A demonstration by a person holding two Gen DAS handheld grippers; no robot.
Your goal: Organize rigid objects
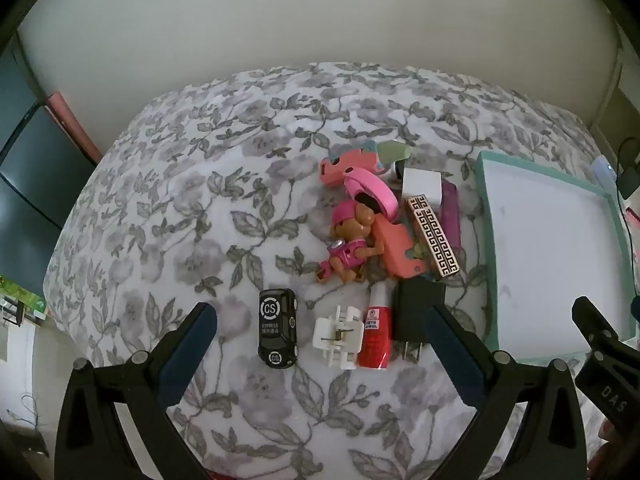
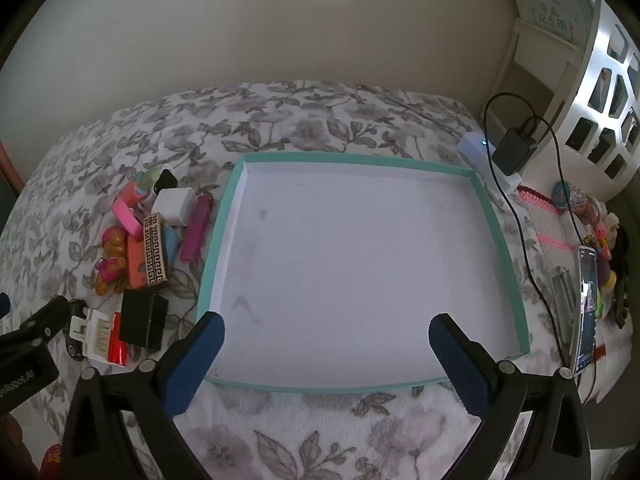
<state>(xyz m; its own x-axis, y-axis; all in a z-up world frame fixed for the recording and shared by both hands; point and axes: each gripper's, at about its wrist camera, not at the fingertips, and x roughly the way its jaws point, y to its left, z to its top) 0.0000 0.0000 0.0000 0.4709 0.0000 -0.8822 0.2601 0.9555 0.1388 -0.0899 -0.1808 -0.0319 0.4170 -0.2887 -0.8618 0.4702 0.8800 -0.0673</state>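
We hold our left gripper [image 1: 322, 344] low over the floral bedspread [image 1: 180, 200], its 2 blue-padded fingers [image 1: 192, 344] spread wide with nothing between them. Just ahead of it lie a black toy car [image 1: 278, 332], a white plastic clip [image 1: 338, 342], a red tube [image 1: 374, 338] and a black plug adapter [image 1: 416, 312] in a loose row. Beyond them sits a small heap: a pink toy figure [image 1: 350, 246], a black-and-gold patterned box [image 1: 432, 238], a white charger cube [image 1: 422, 188] and a purple lighter [image 1: 450, 216]. Our right gripper [image 2: 326, 350] hovers at the near edge of the teal-rimmed tray [image 2: 500, 248], which lies just right of the heap, its white floor bare. These fingers [image 2: 200, 354] also stand wide apart and grip nothing.
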